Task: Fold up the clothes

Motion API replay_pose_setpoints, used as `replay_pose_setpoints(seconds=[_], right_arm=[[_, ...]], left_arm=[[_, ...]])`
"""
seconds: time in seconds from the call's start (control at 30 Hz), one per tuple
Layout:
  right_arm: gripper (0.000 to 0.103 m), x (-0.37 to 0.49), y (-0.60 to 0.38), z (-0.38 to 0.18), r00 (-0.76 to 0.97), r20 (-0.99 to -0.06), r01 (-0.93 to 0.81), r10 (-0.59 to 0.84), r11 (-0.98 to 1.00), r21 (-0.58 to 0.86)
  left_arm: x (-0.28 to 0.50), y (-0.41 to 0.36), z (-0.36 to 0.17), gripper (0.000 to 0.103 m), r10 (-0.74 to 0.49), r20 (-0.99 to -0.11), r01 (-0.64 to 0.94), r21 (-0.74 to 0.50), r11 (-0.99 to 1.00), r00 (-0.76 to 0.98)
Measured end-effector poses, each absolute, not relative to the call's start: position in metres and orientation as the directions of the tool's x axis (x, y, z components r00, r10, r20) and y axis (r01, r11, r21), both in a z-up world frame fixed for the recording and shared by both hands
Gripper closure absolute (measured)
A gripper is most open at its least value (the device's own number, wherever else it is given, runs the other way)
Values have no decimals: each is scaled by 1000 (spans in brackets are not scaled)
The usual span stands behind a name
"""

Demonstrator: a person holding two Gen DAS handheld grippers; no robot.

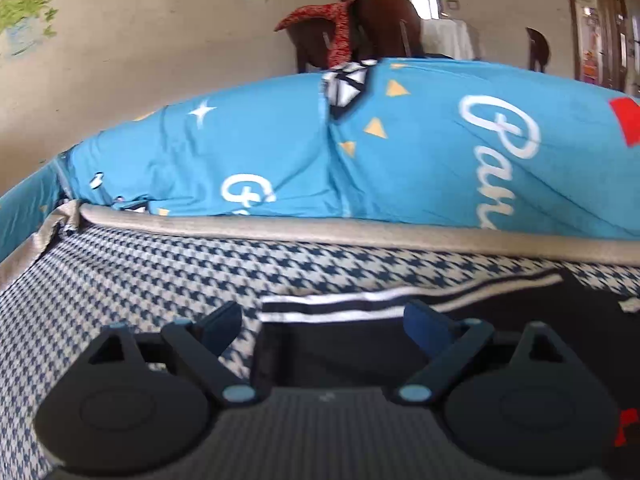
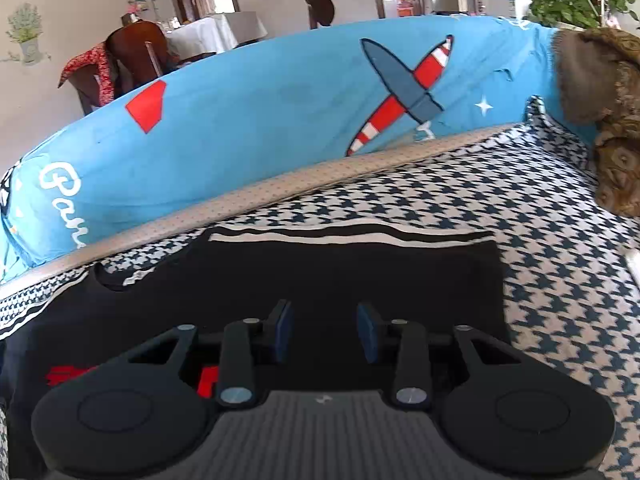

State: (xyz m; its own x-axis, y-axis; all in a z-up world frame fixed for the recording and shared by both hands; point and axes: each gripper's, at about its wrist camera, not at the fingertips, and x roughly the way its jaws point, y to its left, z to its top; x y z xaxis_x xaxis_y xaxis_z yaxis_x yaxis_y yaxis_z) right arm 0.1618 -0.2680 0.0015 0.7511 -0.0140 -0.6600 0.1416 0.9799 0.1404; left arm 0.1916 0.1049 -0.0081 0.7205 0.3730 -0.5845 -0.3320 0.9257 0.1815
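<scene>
The left gripper (image 1: 324,318) has its fingers spread wide with nothing pinched between them. The black garment (image 1: 500,320) lies just past and to the right of them, and its black-and-white striped hem (image 1: 400,294) runs across right beyond the fingertips. The left finger (image 1: 222,320) sits over bare houndstooth sofa cover (image 1: 132,272), the right one over the black fabric.

The right gripper (image 2: 325,330) has its blue-padded fingers (image 2: 284,330) partly apart, hovering over the middle of the same garment (image 2: 360,272). The pads don't look like they're pressing on anything, though the cloth under them is all black (so a thin pinch would be hard to spot). Red print (image 2: 208,378) on the garment peeks out below and left of the fingers, behind the linkage.

The garment lies flat, with its striped edge (image 2: 340,236) on the far side ahead of the fingers. Beyond that comes a beige piped seam (image 2: 280,192), then a big blue cushion (image 2: 260,112) with a red-and-white striped plane on it. Off to the far right of the fingers is a brown furry throw (image 2: 600,92).
</scene>
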Motion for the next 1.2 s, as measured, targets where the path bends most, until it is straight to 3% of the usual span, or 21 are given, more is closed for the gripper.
replay_pose_setpoints(seconds=[0.5, 0.87, 1.2], right_arm=[[67, 191, -240, -17, 743, -665, 45, 79, 985, 168], [67, 210, -230, -30, 755, -654, 80, -40, 996, 30], [64, 201, -258, -6, 778, -626, 175, -53, 975, 135]], left_arm=[[192, 71, -27, 2, 283, -630, -206, 193, 959, 723], [210, 71, -61, 0, 265, -684, -186, 189, 964, 680], [201, 74, -36, 0, 264, -670, -207, 166, 964, 694]])
